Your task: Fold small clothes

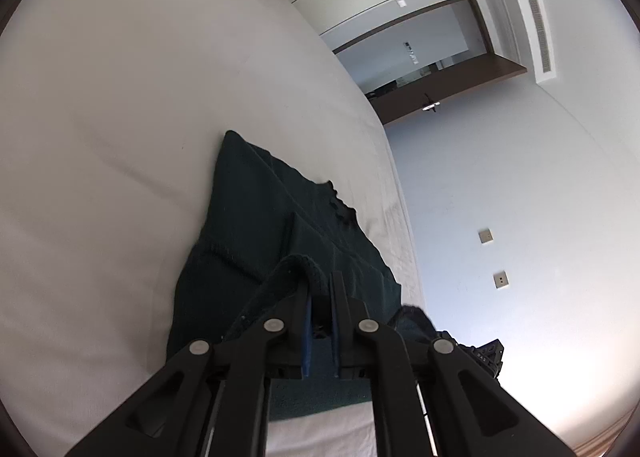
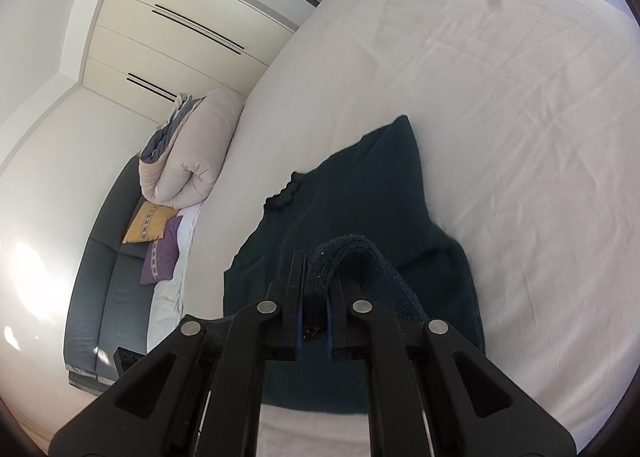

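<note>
A dark green knitted garment (image 1: 256, 217) lies spread on the white bed sheet (image 1: 120, 117). My left gripper (image 1: 320, 283) is shut on a lifted edge of it, and the cloth bunches over the fingertips. In the right wrist view the same garment (image 2: 380, 185) stretches away from me. My right gripper (image 2: 318, 269) is shut on another raised edge, a thick knitted fold that humps over its right finger. Both held edges are above the part of the garment that lies flat. A frilled trim (image 2: 286, 193) shows on the garment's far left side.
A rolled beige duvet (image 2: 192, 153) sits at the head of the bed, with a yellow cushion (image 2: 148, 225) and a purple cushion (image 2: 162, 253) on a dark sofa (image 2: 108, 257) beside it. White wardrobes (image 2: 168, 33) and an open doorway (image 1: 420, 57) lie beyond. The bed's edge (image 1: 400, 217) runs close to the garment.
</note>
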`<move>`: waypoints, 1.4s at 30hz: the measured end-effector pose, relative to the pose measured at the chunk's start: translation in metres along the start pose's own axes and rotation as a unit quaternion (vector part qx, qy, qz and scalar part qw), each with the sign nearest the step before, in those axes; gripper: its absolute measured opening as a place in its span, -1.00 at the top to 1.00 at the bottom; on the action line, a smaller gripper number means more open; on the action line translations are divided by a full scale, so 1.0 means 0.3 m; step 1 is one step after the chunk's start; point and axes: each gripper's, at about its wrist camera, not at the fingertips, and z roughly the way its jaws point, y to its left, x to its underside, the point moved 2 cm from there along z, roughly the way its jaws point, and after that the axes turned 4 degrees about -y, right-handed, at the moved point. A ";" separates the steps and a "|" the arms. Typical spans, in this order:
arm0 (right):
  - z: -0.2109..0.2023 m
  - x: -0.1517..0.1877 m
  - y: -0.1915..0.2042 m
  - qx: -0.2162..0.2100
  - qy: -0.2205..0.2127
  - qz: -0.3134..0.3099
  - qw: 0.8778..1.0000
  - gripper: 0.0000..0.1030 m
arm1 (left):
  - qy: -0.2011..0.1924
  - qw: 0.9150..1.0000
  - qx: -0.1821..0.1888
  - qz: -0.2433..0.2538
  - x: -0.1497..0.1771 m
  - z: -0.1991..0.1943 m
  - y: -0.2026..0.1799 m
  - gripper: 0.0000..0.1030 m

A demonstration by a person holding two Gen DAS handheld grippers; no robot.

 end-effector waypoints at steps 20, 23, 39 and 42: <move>0.414 -0.221 -0.081 0.045 0.003 0.020 0.999 0.87 | 0.007 0.999 -0.034 -0.016 -0.237 0.327 0.082 0.88; 0.456 -0.234 -0.094 0.050 0.001 0.024 0.998 0.87 | 0.007 0.999 -0.040 -0.016 -0.262 0.372 0.088 0.88; 0.518 -0.266 -0.144 0.083 -0.056 0.029 0.995 -0.81 | -0.004 0.997 -0.077 0.007 -0.267 0.415 0.136 -0.46; 0.470 -0.234 -0.092 0.094 -0.073 -0.015 0.993 -0.81 | -0.015 0.996 -0.086 0.035 -0.240 0.367 0.105 -0.46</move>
